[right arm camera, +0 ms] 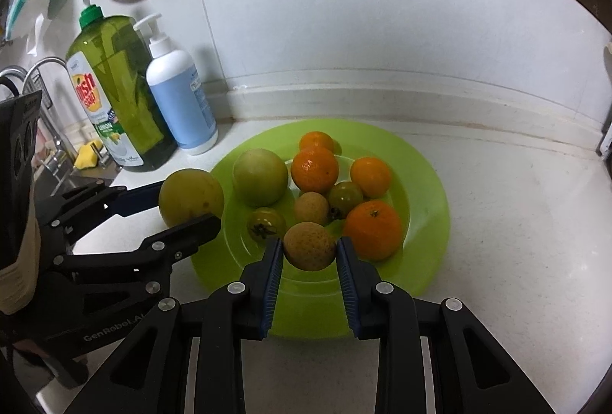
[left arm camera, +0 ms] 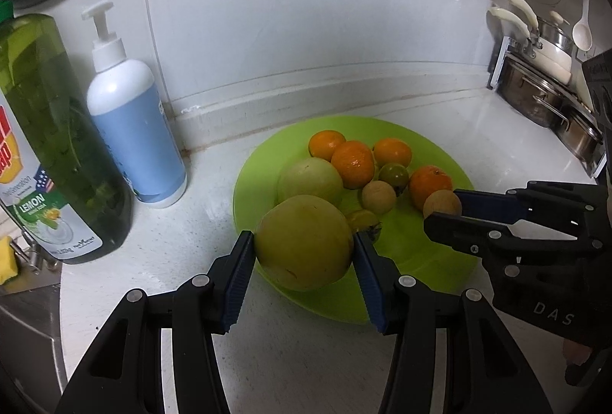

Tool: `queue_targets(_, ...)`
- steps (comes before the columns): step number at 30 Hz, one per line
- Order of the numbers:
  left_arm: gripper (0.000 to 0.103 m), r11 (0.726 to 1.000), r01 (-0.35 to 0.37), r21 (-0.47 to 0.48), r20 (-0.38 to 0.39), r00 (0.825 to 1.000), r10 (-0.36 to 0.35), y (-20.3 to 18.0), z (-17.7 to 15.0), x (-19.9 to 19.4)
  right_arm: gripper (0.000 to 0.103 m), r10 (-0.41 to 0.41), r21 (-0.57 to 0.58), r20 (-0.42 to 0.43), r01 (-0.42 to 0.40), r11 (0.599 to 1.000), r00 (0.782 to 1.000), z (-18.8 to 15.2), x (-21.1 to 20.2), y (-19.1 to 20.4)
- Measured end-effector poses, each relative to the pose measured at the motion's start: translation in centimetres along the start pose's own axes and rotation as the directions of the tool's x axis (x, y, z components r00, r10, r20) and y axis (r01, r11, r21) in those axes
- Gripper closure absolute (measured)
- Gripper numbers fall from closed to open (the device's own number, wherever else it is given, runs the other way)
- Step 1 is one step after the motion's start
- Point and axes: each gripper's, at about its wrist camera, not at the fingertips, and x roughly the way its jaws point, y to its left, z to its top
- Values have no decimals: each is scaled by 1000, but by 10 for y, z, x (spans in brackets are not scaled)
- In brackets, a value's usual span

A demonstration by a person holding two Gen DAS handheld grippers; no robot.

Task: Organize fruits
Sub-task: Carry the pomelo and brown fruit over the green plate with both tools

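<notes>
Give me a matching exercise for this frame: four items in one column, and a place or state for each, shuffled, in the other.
Items:
1. large yellow-green fruit
2. small tan fruit
3. white pump bottle
4. green plate

Places or states:
A. stands on the counter beside the green dish soap bottle
B. clamped in the left gripper
C. holds the oranges
D. clamped in the right gripper

Pairs: 1-B, 2-D, 3-A, 4-C
</notes>
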Motion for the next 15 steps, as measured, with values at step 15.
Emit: queue_targets(15, 52, 999, 36, -28, -28, 999, -37, 1, -1, 14, 73, -6, 8, -46, 6, 1000, 999, -1, 17, -1)
